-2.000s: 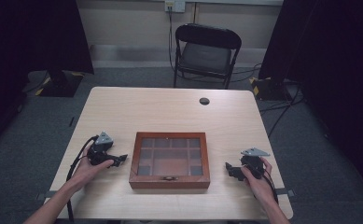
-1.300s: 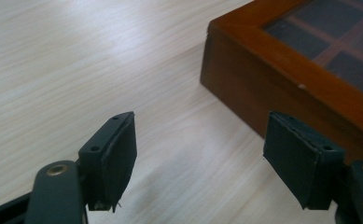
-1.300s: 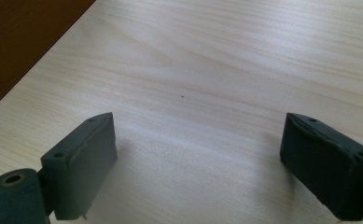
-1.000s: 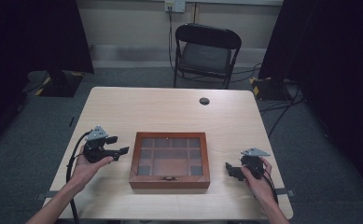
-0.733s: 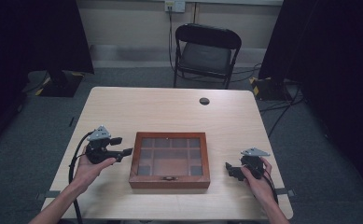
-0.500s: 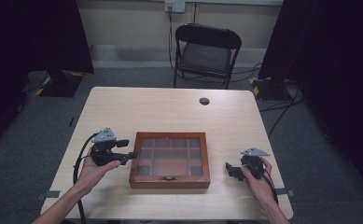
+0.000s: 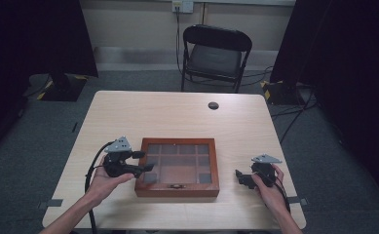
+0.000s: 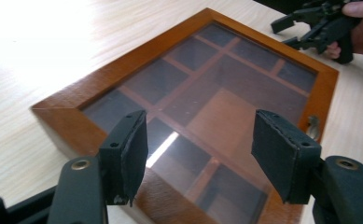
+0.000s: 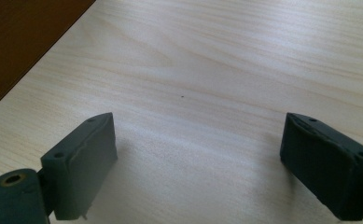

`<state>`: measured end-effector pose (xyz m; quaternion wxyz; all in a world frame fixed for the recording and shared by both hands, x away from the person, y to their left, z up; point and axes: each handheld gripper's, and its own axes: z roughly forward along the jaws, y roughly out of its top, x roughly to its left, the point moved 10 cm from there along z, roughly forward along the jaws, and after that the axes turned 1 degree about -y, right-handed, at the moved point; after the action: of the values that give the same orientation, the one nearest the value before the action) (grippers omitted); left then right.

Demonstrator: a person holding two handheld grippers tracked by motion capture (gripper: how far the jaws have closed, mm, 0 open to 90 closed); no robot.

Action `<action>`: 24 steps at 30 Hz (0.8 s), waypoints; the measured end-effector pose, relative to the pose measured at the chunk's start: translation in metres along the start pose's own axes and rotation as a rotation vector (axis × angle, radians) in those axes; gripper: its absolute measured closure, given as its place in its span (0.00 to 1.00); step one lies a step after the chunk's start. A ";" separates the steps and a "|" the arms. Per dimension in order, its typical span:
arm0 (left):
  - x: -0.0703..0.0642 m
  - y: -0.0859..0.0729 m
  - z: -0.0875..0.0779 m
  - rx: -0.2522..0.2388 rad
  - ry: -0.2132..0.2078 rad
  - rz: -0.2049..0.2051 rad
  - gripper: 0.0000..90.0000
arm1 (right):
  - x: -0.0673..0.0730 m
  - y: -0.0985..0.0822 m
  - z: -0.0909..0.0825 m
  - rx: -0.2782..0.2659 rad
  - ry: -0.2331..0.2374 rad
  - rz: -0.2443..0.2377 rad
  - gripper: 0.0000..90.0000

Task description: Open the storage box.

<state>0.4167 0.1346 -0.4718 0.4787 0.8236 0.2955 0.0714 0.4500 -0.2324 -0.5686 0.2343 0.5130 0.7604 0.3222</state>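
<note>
- The pale wooden worktop (image 7: pixel 177 117) carries everything; a person's forearms come in over its near edge.
- A black folding chair (image 7: pixel 215 56) stands on the grey floor beyond the far edge of the worktop.
- A flat wooden box (image 7: pixel 179 166) with a glass lid lies shut in the near middle of the worktop. Through the glass the dividers of its compartments show, and a small metal clasp (image 8: pixel 312 127) sits on its front side.
- The left gripper (image 7: pixel 145 161), held in the left hand (image 7: pixel 103 181), hovers at the box's left edge with its tips over the lid's left rim. In the left gripper view its fingers (image 8: pixel 125 149) stand wide apart above the glass, gripping nothing.
- The right gripper (image 7: pixel 239 176) is held in the right hand (image 7: pixel 267 187), right of the box and apart from it. In the right gripper view its fingers (image 9: pixel 83 161) are spread wide over bare wood.
- A small round black thing (image 7: pixel 213 105) lies near the far edge of the worktop; what it is cannot be told.
</note>
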 end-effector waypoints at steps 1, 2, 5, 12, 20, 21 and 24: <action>-0.002 0.001 0.000 -0.006 0.000 -0.004 0.40 | 0.000 0.000 0.000 0.000 0.000 0.000 0.11; -0.003 0.001 0.000 -0.005 -0.002 0.000 0.40 | 0.000 0.000 0.000 0.000 0.000 0.000 0.11; -0.008 0.003 0.003 0.003 -0.012 0.013 0.40 | 0.000 0.000 0.000 0.000 0.000 0.000 0.11; -0.033 0.007 0.016 0.038 -0.101 0.059 0.50 | 0.000 0.000 0.000 0.000 0.000 0.000 0.11; -0.061 0.012 0.035 0.060 -0.234 0.059 0.60 | 0.000 0.000 0.000 0.000 0.000 0.000 0.11; -0.065 0.011 0.040 0.067 -0.253 0.061 0.64 | 0.000 0.000 0.000 0.000 0.000 0.000 0.11; -0.070 0.008 0.043 0.083 -0.275 0.076 0.71 | 0.000 0.000 0.000 0.000 0.000 0.000 0.11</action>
<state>0.3802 0.0605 -0.4769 0.4772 0.8554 0.1983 -0.0362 0.4500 -0.2324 -0.5687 0.2342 0.5130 0.7604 0.3223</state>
